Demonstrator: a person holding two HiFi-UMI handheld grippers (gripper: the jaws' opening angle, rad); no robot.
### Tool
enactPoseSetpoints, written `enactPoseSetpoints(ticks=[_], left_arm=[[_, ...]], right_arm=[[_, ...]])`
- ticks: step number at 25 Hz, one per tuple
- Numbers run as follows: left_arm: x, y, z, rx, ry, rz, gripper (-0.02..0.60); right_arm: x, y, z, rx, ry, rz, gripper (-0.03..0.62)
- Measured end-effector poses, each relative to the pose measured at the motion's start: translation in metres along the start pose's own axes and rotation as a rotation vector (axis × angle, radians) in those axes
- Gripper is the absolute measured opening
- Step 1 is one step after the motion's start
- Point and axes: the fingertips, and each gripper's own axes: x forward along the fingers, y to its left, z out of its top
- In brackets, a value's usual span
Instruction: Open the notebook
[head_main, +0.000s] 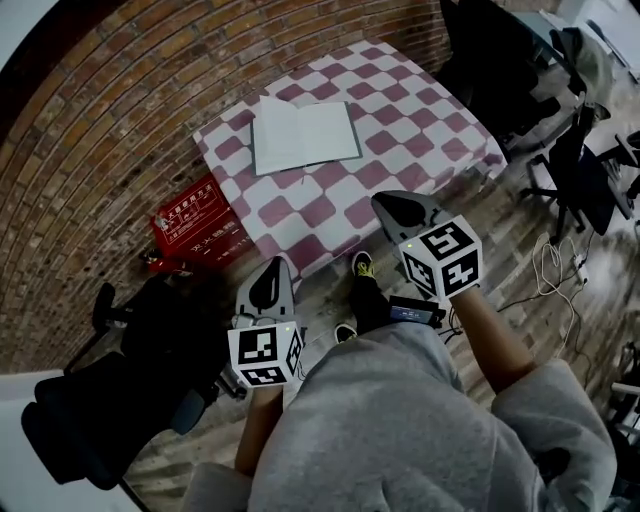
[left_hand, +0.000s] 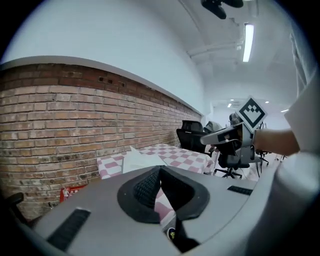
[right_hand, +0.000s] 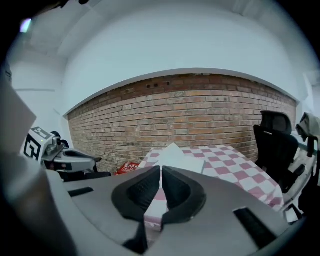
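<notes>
The notebook (head_main: 305, 135) lies open on the pink-and-white checked table (head_main: 420, 130), white pages up, near the brick wall. It also shows as white pages ahead in the left gripper view (left_hand: 140, 161) and the right gripper view (right_hand: 175, 155). Both grippers are held back from the table, close to the person's body and above the floor. My left gripper (head_main: 270, 285) (left_hand: 160, 168) has its jaws together with nothing between them. My right gripper (head_main: 400, 210) (right_hand: 161, 168) is shut too and holds nothing.
A red box (head_main: 190, 225) lies on the floor by the wall, left of the table. Black office chairs stand at the right (head_main: 580, 180) and lower left (head_main: 90, 420). Cables (head_main: 560, 270) trail on the wooden floor. The person's shoes (head_main: 360, 265) are at the table's near edge.
</notes>
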Motion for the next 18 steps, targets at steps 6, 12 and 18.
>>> enactPoseSetpoints(ticks=[6,12,18], left_arm=[[-0.016,-0.013,-0.009,-0.018,-0.003,-0.022,0.011],[-0.018,-0.022,-0.014,-0.027,0.004,-0.028,0.011],[-0.012,-0.033,-0.005,-0.019,0.001,-0.024,0.011]], right_arm=[[-0.04,-0.006,-0.022,0.03,0.03,-0.066,0.034],[-0.06,-0.01,-0.027,0.081,0.016,-0.092,0.035],[-0.077,-0.019,-0.021,0.139,-0.059,-0.096,0.035]])
